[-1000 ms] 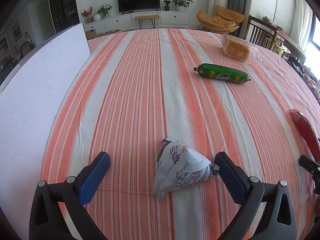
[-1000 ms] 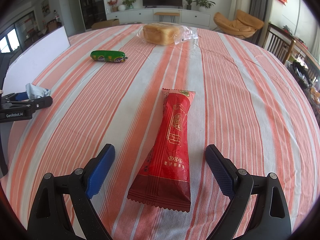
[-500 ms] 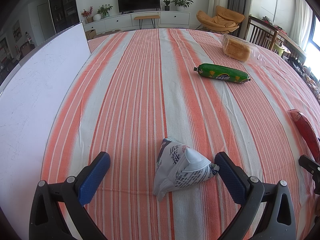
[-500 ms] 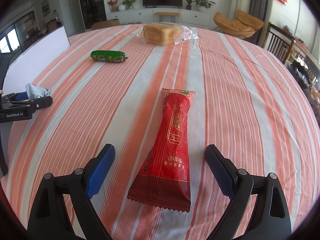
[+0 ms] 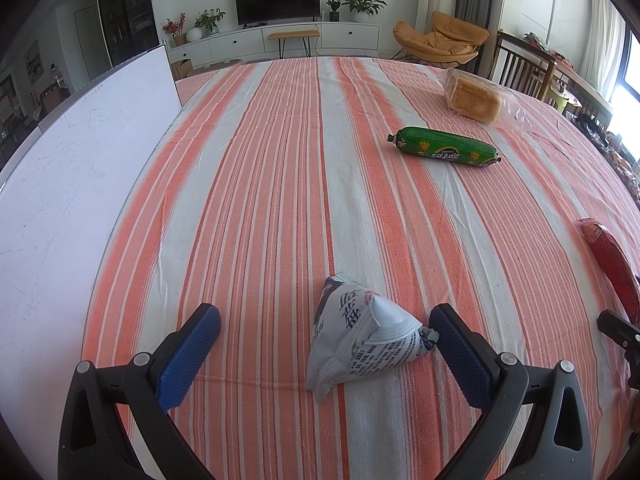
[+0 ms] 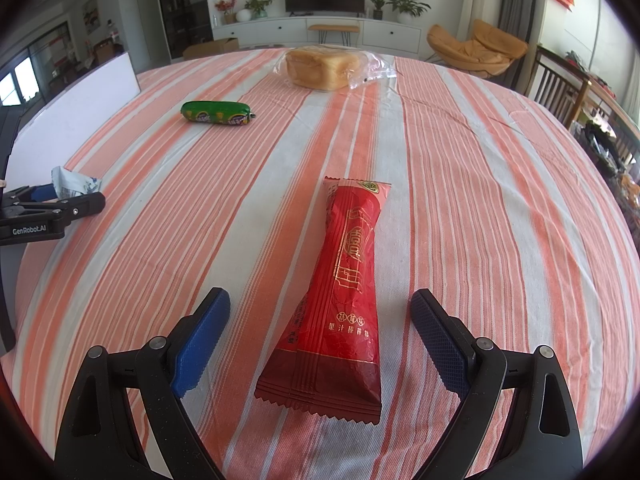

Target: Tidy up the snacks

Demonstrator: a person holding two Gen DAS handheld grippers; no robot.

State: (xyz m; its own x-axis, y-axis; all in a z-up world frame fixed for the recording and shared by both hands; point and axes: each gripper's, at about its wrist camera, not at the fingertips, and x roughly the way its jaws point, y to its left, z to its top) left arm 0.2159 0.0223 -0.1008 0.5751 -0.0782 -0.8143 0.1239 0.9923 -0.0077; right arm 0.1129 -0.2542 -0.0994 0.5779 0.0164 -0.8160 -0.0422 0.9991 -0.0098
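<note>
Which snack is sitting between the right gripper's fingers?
The long red packet lies between the open right gripper. The white pyramid pouch is by the left gripper; the green sausage and bagged bread lie farther off.

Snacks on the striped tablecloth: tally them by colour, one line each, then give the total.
Red: 1, the long red packet between the open right gripper fingers
White: 1, the white pouch between the open left gripper fingers
Green: 1, the green sausage
Tan: 1, the bagged bread loaf
Total: 4
</note>
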